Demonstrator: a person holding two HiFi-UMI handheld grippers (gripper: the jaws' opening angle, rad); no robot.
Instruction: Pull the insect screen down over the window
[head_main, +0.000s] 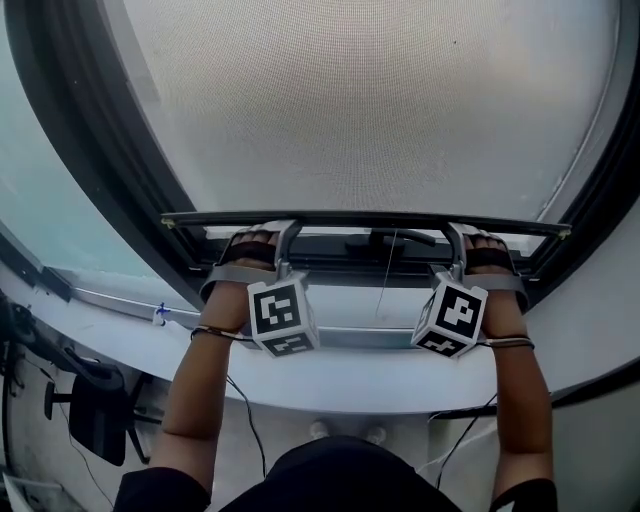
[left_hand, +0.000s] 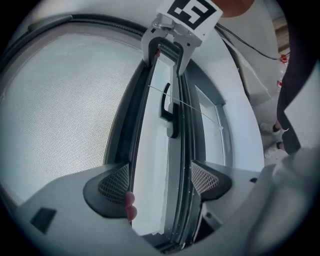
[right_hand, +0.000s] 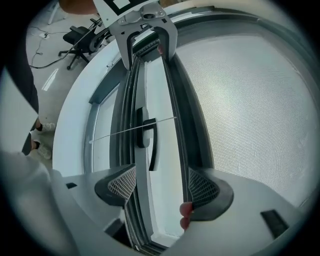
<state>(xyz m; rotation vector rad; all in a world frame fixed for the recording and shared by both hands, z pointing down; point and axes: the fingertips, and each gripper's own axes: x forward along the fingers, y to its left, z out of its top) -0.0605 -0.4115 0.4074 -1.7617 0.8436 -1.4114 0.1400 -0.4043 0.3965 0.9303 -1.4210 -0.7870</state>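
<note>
The grey mesh insect screen (head_main: 370, 100) covers most of the window, and its dark bottom bar (head_main: 370, 219) hangs just above the lower frame. My left gripper (head_main: 285, 240) is open at the bar's left end, my right gripper (head_main: 458, 240) open at its right end. In the left gripper view the left gripper (left_hand: 160, 180) straddles the bar (left_hand: 134, 145) and the frame rails, with a fingertip beside the mesh-side pad. In the right gripper view the right gripper (right_hand: 160, 186) stands the same way around the bar (right_hand: 182, 135). A window handle (head_main: 400, 237) and a thin pull cord (head_main: 385, 280) lie between them.
A white curved sill (head_main: 350, 370) runs below the window frame. An office chair (head_main: 95, 415) and cables sit on the floor at lower left. Glass panes (head_main: 50, 200) flank the screen on the left.
</note>
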